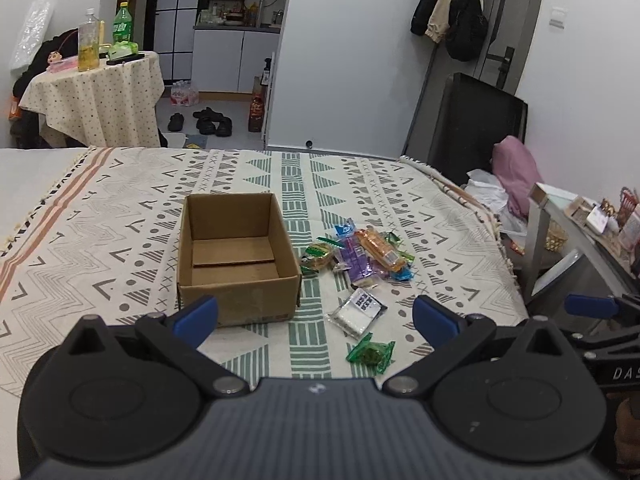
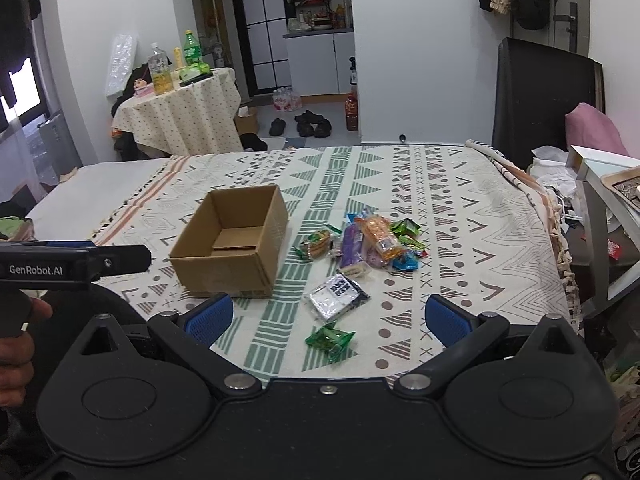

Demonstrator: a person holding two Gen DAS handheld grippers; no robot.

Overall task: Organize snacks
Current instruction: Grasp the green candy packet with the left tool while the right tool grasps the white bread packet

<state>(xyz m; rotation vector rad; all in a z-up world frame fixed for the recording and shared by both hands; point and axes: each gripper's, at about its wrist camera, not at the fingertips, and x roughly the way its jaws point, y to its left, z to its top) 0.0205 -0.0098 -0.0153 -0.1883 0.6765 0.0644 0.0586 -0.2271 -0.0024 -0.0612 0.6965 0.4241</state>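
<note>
Left wrist: box [image 1: 240, 256] rim, snacks [image 1: 360, 256] beside

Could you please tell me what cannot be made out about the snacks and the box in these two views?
- Brown cardboard box: its near inside floor is hidden by its own front wall in both views.
- Heap of coloured snack packets: lower packets are covered by the upper ones.
- Black-and-white clear packet: its print is too small to read.
</note>
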